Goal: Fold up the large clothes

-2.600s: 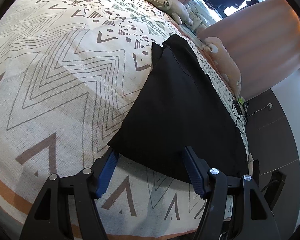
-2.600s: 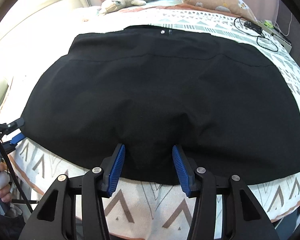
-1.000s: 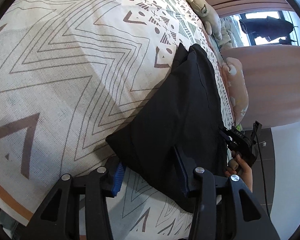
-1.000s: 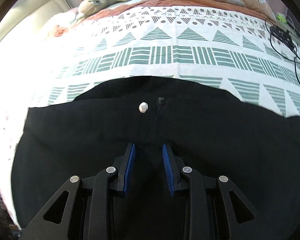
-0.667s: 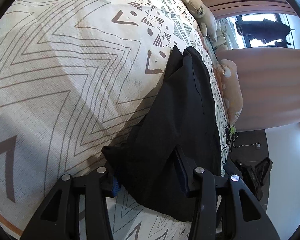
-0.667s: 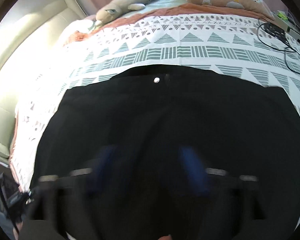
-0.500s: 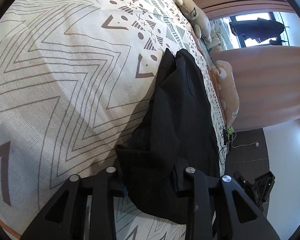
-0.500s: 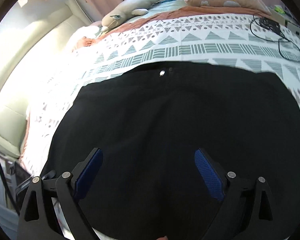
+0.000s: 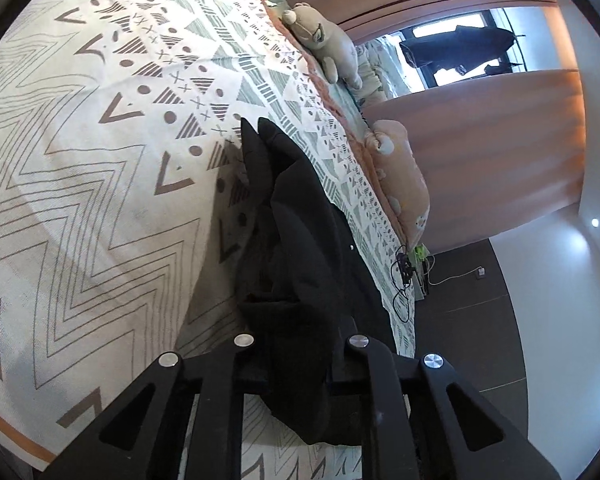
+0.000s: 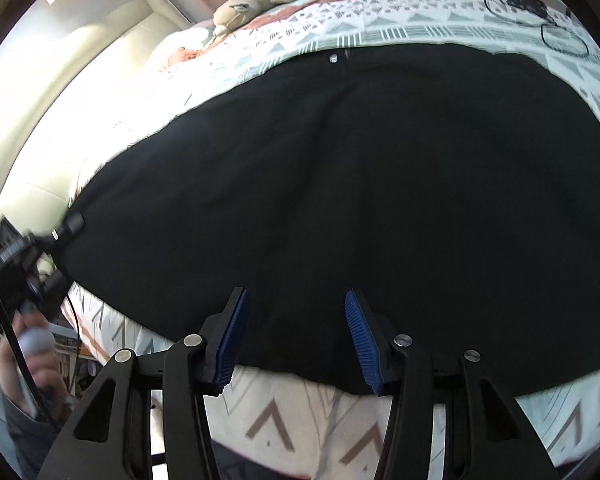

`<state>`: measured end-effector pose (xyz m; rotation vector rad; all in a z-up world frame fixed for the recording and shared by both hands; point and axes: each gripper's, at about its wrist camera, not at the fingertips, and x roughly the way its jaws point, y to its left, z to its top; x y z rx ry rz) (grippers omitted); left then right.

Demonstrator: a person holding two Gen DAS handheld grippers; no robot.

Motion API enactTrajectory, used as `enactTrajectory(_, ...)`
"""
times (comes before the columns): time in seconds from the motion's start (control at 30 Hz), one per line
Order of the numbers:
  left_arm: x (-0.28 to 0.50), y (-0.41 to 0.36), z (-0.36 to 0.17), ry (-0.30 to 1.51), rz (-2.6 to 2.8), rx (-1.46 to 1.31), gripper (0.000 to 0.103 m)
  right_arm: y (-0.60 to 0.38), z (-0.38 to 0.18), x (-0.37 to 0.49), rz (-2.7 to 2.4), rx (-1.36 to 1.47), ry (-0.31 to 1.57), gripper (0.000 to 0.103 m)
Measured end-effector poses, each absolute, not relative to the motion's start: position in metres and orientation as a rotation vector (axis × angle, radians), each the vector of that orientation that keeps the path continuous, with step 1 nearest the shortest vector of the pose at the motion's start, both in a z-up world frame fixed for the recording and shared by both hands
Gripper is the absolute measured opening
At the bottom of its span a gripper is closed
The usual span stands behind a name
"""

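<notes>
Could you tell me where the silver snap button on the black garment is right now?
In the right wrist view the silver snap button sits at the far edge of the black garment, beside the patterned bedspread.

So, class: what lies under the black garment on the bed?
Under the black garment lies the patterned bedspread, visible around its edges. Whatever sits beneath the cloth's middle is covered, so it cannot be seen.

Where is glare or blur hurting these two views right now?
Right wrist view: sunlight washes out the bedspread at upper left, and the hand at the left edge is motion-smeared. Left wrist view: evenly lit, but the black garment shows almost no fold detail.
</notes>
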<state>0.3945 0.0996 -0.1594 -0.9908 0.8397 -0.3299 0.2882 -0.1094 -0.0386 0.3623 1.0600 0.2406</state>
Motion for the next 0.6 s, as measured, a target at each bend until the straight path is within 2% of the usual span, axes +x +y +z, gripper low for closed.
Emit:
enactTrajectory(0.33,0.401,0.049,-0.1,0.788,-0.484,-0.897,0.015,-0.114,-0.078,0.278,0.182,0.41,1.066,0.043)
enactTrajectory(0.6,0.409,-0.008,-0.054,0.763,-0.616,-0.822,0.015,-0.143,-0.081,0.281,0.259,0.507,1.054,0.043)
